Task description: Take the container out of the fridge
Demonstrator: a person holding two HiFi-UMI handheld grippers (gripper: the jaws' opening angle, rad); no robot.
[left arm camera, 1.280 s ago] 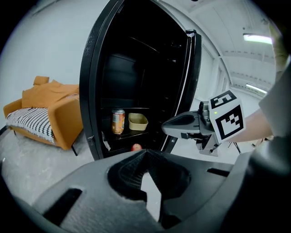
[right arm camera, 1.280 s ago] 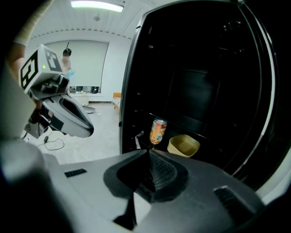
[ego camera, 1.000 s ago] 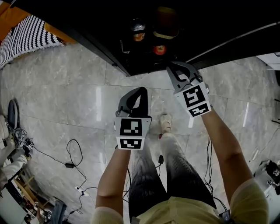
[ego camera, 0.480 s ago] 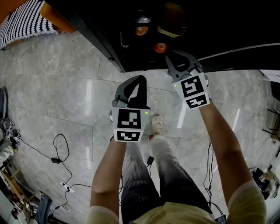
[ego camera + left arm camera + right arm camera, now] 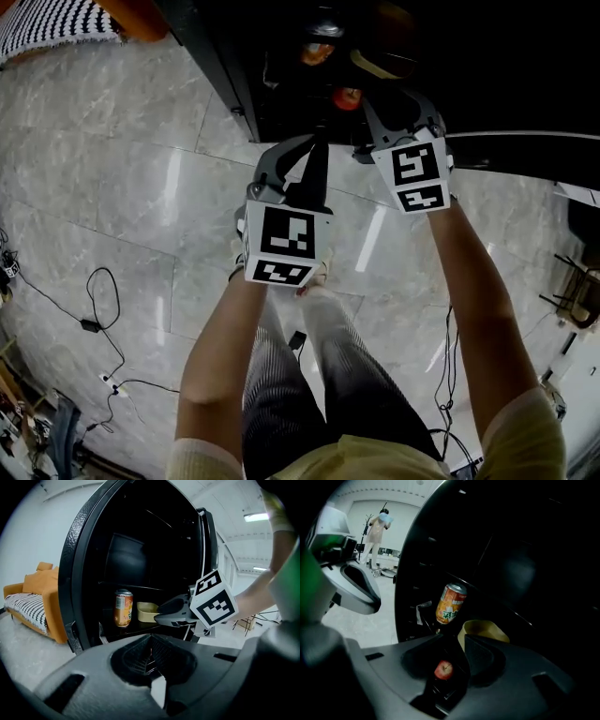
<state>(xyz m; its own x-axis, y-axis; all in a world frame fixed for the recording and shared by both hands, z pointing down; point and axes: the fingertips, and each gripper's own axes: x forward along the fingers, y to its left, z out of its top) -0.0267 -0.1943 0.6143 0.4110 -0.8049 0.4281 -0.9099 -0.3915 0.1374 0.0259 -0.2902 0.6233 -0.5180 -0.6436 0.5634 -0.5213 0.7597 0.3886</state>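
The fridge (image 5: 281, 103) stands open and dark inside. On its shelf a shallow yellow container (image 5: 380, 64) (image 5: 147, 611) (image 5: 483, 630) sits just right of an orange drink can (image 5: 317, 52) (image 5: 123, 608) (image 5: 451, 603). A red apple (image 5: 347, 97) (image 5: 443, 670) lies on a lower level. My right gripper (image 5: 384, 98) (image 5: 457, 641) is at the fridge mouth, close in front of the container. Its jaws are opening and nothing is between them. My left gripper (image 5: 319, 141) (image 5: 151, 637) is shut and empty, a little behind and left of the right one (image 5: 173, 612).
The fridge's left wall edge (image 5: 77, 620) is close to my left gripper. An orange sofa with a striped cover (image 5: 33, 597) stands further left. Cables (image 5: 103, 328) trail over the marble floor. A person (image 5: 377, 531) stands far off in the room.
Both grippers have moved forward towards the fridge opening. The right one has reached the shelf front, and the left one has closed in behind it.
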